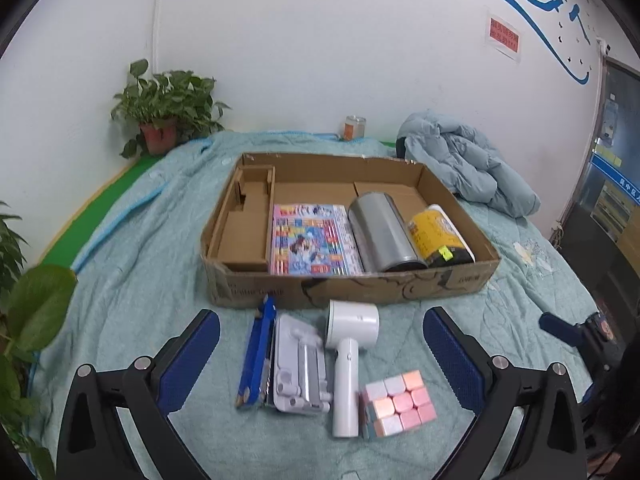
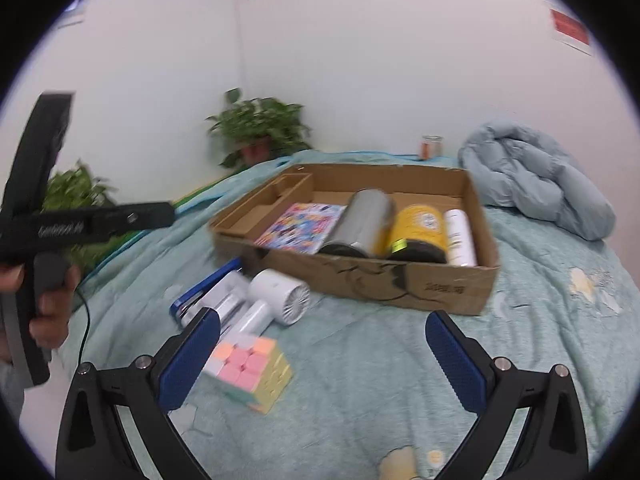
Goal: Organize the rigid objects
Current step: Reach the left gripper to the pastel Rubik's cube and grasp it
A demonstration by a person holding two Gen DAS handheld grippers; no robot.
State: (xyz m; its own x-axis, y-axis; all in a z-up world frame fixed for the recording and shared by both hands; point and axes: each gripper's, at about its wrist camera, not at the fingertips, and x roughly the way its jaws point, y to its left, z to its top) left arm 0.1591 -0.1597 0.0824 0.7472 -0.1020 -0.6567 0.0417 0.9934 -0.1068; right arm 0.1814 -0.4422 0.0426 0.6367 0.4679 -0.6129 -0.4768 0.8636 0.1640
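Observation:
A cardboard box (image 1: 460, 280) (image 2: 440, 288) lies on the bed and holds a colourful book (image 1: 312, 240), a silver cylinder (image 1: 380, 232), a yellow-labelled jar (image 1: 438, 236) and a white bottle (image 2: 460, 236). In front of the box lie a blue pencil pack (image 1: 258, 356), a white folding stand (image 1: 300, 368), a white handheld fan (image 1: 350, 344) (image 2: 276, 300) and a pastel cube (image 1: 398, 402) (image 2: 250, 372). My left gripper (image 1: 320, 360) is open above these loose items. My right gripper (image 2: 322, 356) is open, with the cube by its left finger.
A teal blanket (image 1: 140, 240) covers the bed. A crumpled blue jacket (image 1: 468, 164) lies at the back right. Potted plants (image 1: 164, 112) stand at the back left and left edge. A small can (image 1: 354, 126) stands by the wall. The left gripper's handle (image 2: 48, 232) shows at left.

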